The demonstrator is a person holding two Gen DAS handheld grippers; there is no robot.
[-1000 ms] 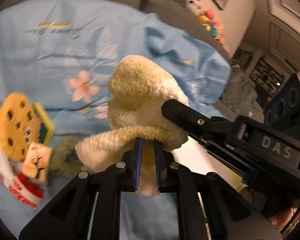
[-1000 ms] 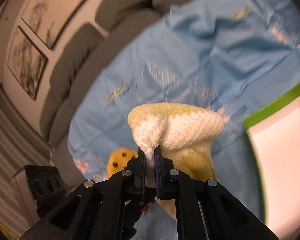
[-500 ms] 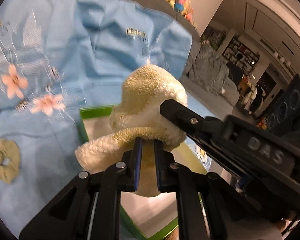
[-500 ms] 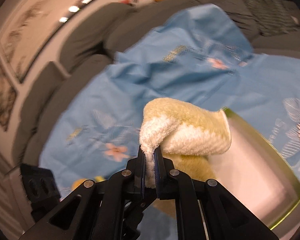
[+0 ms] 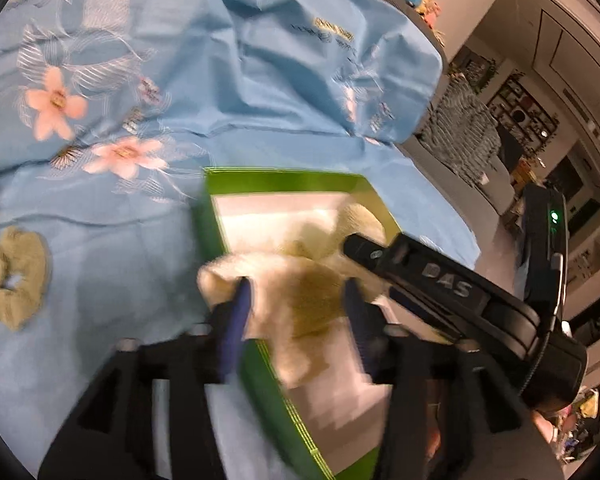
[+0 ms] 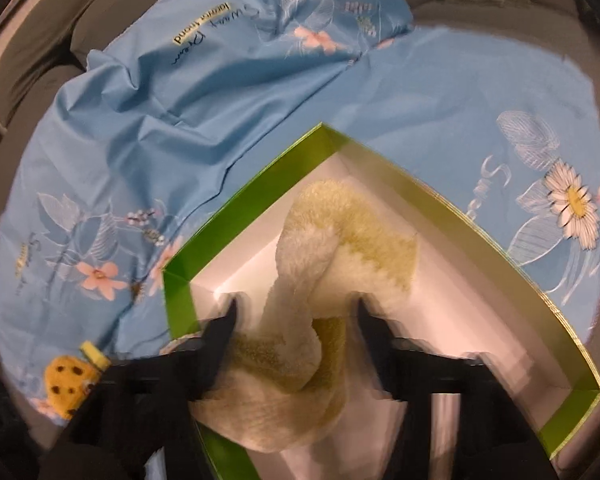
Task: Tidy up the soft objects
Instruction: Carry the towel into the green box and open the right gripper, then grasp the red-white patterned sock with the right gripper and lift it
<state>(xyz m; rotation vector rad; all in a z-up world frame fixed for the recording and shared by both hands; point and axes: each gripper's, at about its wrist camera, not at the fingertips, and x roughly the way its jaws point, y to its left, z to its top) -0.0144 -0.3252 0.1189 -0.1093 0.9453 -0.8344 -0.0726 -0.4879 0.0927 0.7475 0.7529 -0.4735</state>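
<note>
Now fluffy cream-yellow towel [image 6: 300, 304] in green box [image 6: 236, 208], both tools just opened, released

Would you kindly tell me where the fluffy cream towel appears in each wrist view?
Left wrist: fluffy cream towel lies low centre, between the left hand-held gripper's open jaws, draped over the box's near wall.
Right wrist: low centre, inside the box.
Shared landmark: green box.

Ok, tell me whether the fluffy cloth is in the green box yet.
Mostly in: the fluffy cloth lies inside the green box, one end draped over its near wall.
</note>
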